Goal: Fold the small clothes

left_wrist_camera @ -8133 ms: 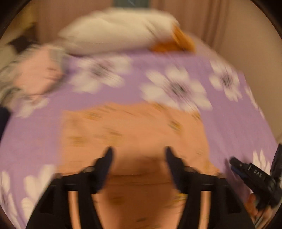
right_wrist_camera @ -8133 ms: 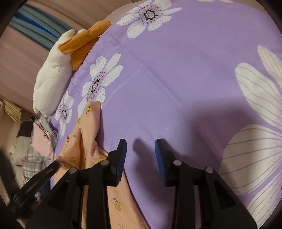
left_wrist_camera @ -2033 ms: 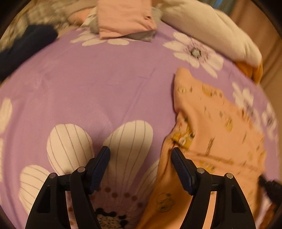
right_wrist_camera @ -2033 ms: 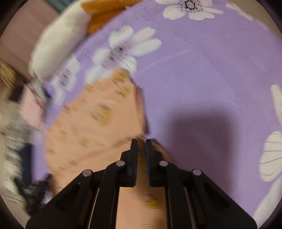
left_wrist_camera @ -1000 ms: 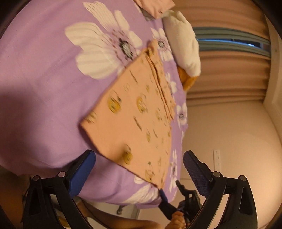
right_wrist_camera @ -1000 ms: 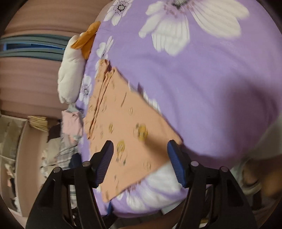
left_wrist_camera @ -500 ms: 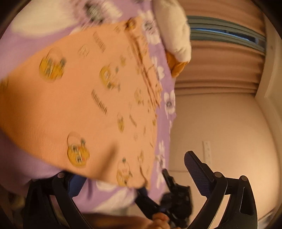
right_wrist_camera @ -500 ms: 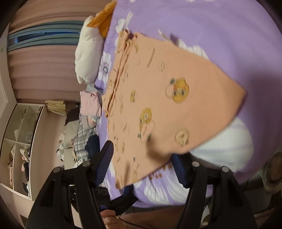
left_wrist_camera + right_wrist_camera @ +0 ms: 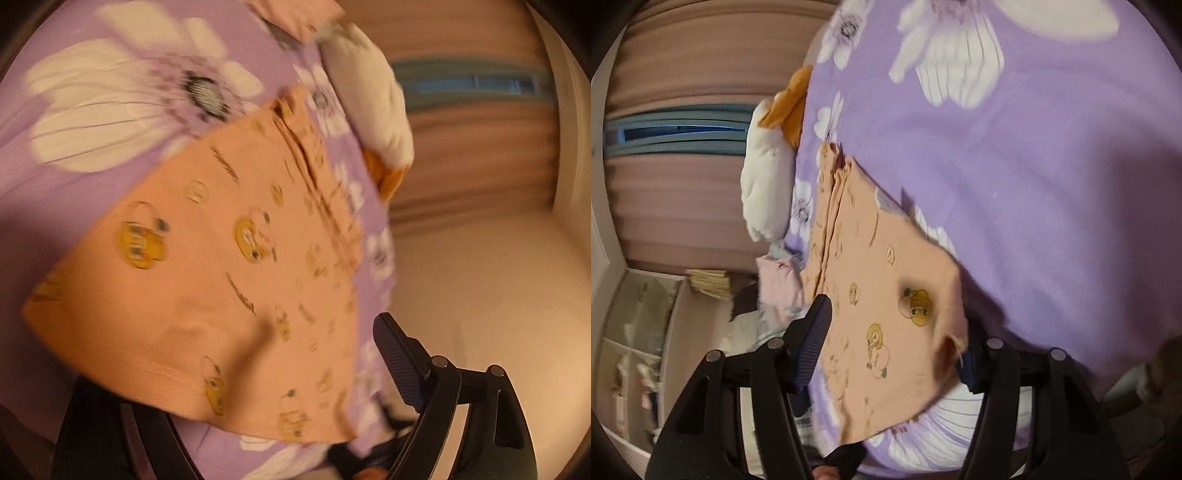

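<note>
A small orange garment [image 9: 229, 266] printed with yellow cartoon figures lies flat on the purple flowered bedsheet [image 9: 74, 66]. Its near hem hangs over the bed's front edge. My left gripper [image 9: 236, 373] is open, its jaws wide apart around the hem's left part; the left finger is hidden under the cloth. In the right wrist view the same garment [image 9: 886, 295] fills the middle. My right gripper [image 9: 894, 339] is open, its jaws on either side of the hem's right corner.
A white and orange plush pillow [image 9: 373, 110] lies at the head of the bed, also in the right wrist view [image 9: 768, 184]. Folded pink clothes [image 9: 775, 280] sit in a pile beyond the garment. A curtain and wall stand behind; shelves [image 9: 639, 332] at left.
Both grippers have stayed open and close to the garment's near hem. The cameras have tilted and drawn back slightly, so more of the sheet shows. Two seconds ago the right gripper was shut on the garment.
</note>
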